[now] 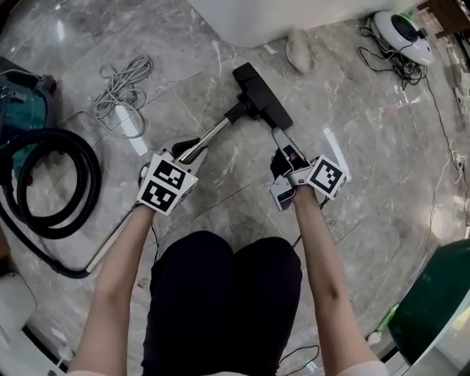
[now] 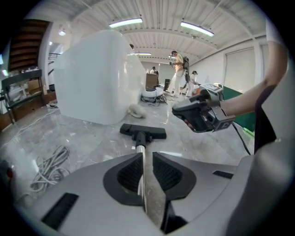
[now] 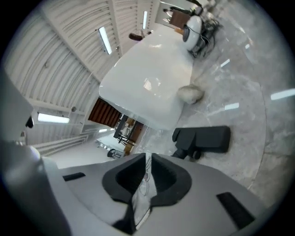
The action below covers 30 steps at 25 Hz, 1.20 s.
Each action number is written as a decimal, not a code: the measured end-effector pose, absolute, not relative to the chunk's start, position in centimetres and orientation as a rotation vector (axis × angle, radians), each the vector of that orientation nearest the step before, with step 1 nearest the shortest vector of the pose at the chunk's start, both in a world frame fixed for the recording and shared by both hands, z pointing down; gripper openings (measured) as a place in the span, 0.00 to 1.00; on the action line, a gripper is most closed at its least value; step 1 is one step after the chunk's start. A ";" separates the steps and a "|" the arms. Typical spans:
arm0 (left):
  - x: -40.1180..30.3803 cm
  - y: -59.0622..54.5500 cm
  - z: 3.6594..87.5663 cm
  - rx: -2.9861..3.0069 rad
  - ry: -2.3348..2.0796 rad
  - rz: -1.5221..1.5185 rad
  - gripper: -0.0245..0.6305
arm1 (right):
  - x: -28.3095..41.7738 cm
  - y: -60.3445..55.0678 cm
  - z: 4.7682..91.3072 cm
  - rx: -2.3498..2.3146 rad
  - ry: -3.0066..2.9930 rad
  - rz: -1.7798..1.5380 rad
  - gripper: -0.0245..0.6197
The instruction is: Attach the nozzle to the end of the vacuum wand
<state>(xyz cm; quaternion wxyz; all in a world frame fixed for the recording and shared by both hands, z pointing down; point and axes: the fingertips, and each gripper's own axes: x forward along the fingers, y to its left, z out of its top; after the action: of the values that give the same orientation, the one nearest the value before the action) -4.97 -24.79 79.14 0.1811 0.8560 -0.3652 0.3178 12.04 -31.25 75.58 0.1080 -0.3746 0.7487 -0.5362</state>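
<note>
The black floor nozzle (image 1: 261,103) lies on the marble floor, and its neck meets the far end of the metal vacuum wand (image 1: 209,136). My left gripper (image 1: 189,152) is shut on the wand a little behind the nozzle. In the left gripper view the tube (image 2: 146,184) runs out between the pads towards the nozzle (image 2: 143,131). My right gripper (image 1: 283,158) hovers just right of the nozzle (image 3: 205,139). Its jaws stand nearly together on a thin clear strip (image 3: 144,184), which leads back toward the nozzle.
A teal vacuum body (image 1: 22,103) and a coiled black hose (image 1: 51,183) lie at the left, with a grey cable bundle (image 1: 121,84) beyond. A large white cushion (image 1: 250,15) sits ahead. A white device with cords (image 1: 400,33) is far right, and a green object (image 1: 433,308) near right.
</note>
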 end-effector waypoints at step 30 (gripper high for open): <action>-7.2 -7.5 9.6 2.403 -1.328 0.177 0.05 | 10.3 -8.9 11.3 -1.721 2.403 -0.929 0.06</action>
<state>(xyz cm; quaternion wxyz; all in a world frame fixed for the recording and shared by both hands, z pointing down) -7.19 -7.50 9.62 0.1939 0.8569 -0.4735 0.0630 10.27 -8.85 11.26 0.0217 -0.5553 0.7754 -0.2998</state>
